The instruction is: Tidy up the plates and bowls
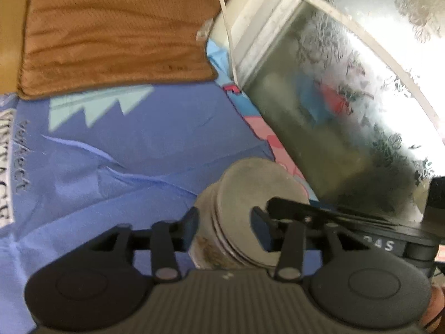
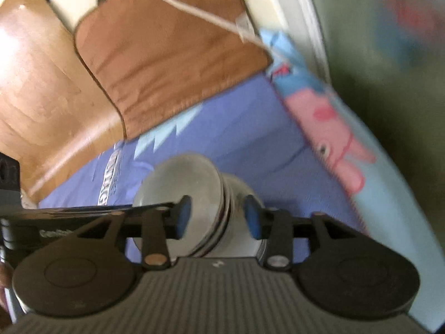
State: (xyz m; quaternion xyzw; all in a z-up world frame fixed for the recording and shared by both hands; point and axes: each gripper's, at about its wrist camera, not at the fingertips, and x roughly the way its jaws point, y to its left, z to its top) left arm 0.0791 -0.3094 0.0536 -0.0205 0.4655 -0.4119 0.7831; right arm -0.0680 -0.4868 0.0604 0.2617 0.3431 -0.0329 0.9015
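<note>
Blue printed cloth underfoot. Stack of plates and bowls stands between both tongs. Left gripper and right gripper part-open, gripping nothing. Back away slowly; avoid clipping rims.

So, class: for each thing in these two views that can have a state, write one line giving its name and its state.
Stack of plates and bowls: piled together on the blue cloth, held by neither gripper.
Left gripper: open, pads clear of the stack.
Right gripper: open, pads clear of the stack.
Blue cloth: spread out, creased.
Brown mat: lying flat.
</note>
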